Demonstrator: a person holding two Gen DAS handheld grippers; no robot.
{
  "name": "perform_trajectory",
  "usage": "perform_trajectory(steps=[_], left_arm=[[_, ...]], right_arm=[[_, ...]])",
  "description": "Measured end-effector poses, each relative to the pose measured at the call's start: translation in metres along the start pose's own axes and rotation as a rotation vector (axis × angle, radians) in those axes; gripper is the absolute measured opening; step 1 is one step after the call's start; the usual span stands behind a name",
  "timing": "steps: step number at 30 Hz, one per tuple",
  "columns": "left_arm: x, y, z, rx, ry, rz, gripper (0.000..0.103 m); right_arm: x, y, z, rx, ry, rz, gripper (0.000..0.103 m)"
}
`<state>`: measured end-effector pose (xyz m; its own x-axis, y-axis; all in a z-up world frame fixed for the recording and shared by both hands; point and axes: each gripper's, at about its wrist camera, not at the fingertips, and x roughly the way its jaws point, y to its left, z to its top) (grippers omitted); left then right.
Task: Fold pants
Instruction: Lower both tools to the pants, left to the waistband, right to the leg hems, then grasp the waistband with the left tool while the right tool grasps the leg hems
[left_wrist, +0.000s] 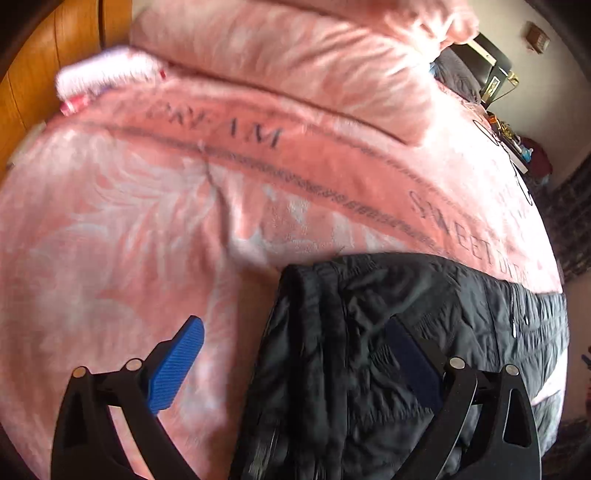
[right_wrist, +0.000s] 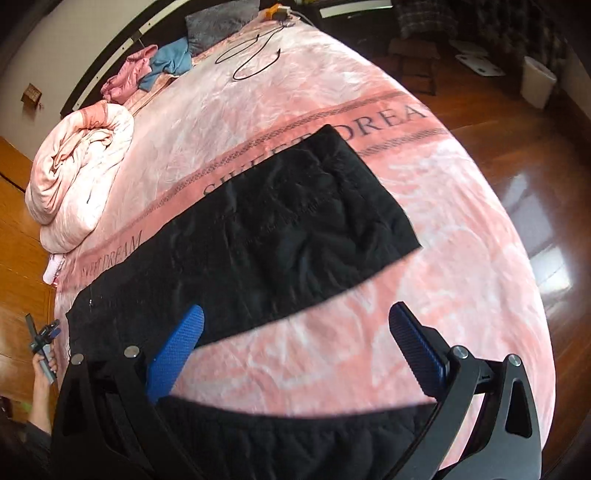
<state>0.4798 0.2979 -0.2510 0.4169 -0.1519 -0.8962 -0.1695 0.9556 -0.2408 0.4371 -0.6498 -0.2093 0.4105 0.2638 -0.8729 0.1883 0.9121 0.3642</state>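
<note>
The left gripper is spread wide with nothing between its blue pads: the left pad hangs over bare blanket, the right pad over black cloth. Just ahead of it and under its right side lies one end of the pants, a bunched, ribbed edge that may be the waistband, though the fabric is too dark to be sure. From there the garment runs off to that gripper's right.

The right gripper is likewise spread and holds nothing. Its left pad sits over the near edge of the pants, its right pad over the pink blanket. A second strip of black cloth crosses below its fingers; whether it is another part of the same garment, I cannot tell. Ahead of it the pants stretch diagonally, from low on its left to a squared end far up and to the right, so the long axis lies across its view, roughly along the blanket's lettered band.

Judging by this, the pants lie flat, perhaps already halved leg over leg, and no grasp is made yet. The next move likely calls for each gripper to pinch an end, then carry one end over the other.
</note>
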Motion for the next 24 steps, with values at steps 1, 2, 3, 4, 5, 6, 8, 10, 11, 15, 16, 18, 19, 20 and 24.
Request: perform_trajectory(steps=[1, 2, 3, 4, 5, 6, 8, 10, 11, 15, 16, 18, 19, 20, 24], left_arm=[[0.009, 0.004, 0.0, -0.001, 0.015, -0.014, 0.099], [0.021, 0.004, 0.002, 0.005, 0.031, -0.025, 0.099], [0.03, 0.003, 0.003, 0.012, 0.049, -0.037, 0.099], [0.04, 0.003, 0.004, 0.02, 0.074, -0.053, 0.099], [0.044, 0.001, 0.005, 0.035, 0.074, -0.062, 0.099], [0.043, -0.001, 0.005, 0.053, 0.069, -0.077, 0.099], [0.043, -0.006, 0.007, 0.078, 0.068, -0.139, 0.099], [0.046, -0.014, 0.004, 0.111, 0.083, -0.156, 0.093], [0.05, -0.018, 0.003, 0.132, 0.083, -0.137, 0.093], [0.056, -0.025, 0.005, 0.134, 0.04, -0.098, 0.075], [0.056, -0.023, 0.007, 0.111, 0.024, -0.104, 0.069], [0.057, -0.021, 0.007, 0.088, 0.005, -0.111, 0.058], [0.056, -0.02, 0.006, 0.077, -0.001, -0.109, 0.051], [0.055, -0.017, 0.008, 0.066, -0.004, -0.117, 0.044], [0.043, -0.011, 0.01, 0.031, -0.012, -0.097, 0.015]], right_arm=[[0.017, 0.002, 0.019, -0.001, 0.016, 0.027, 0.1], [0.026, 0.002, 0.03, -0.002, 0.025, 0.036, 0.1], [0.037, 0.002, 0.045, -0.006, 0.032, 0.033, 0.1], [0.046, 0.002, 0.059, -0.011, 0.033, 0.032, 0.1], [0.051, 0.001, 0.07, -0.011, 0.034, 0.033, 0.1], [0.058, -0.001, 0.082, -0.009, 0.033, 0.036, 0.1], [0.07, -0.012, 0.104, -0.001, 0.022, 0.025, 0.1], [0.08, -0.022, 0.12, 0.01, 0.01, 0.014, 0.1], [0.087, -0.027, 0.129, 0.017, 0.006, 0.011, 0.1], [0.119, -0.04, 0.149, 0.006, 0.026, -0.016, 0.1], [0.126, -0.042, 0.152, 0.003, 0.031, -0.022, 0.1], [0.142, -0.045, 0.158, -0.001, 0.045, -0.025, 0.1], [0.148, -0.044, 0.16, -0.009, 0.052, -0.02, 0.1], [0.156, -0.042, 0.162, -0.024, 0.066, -0.012, 0.1], [0.157, -0.031, 0.157, -0.08, 0.077, -0.019, 0.046]])
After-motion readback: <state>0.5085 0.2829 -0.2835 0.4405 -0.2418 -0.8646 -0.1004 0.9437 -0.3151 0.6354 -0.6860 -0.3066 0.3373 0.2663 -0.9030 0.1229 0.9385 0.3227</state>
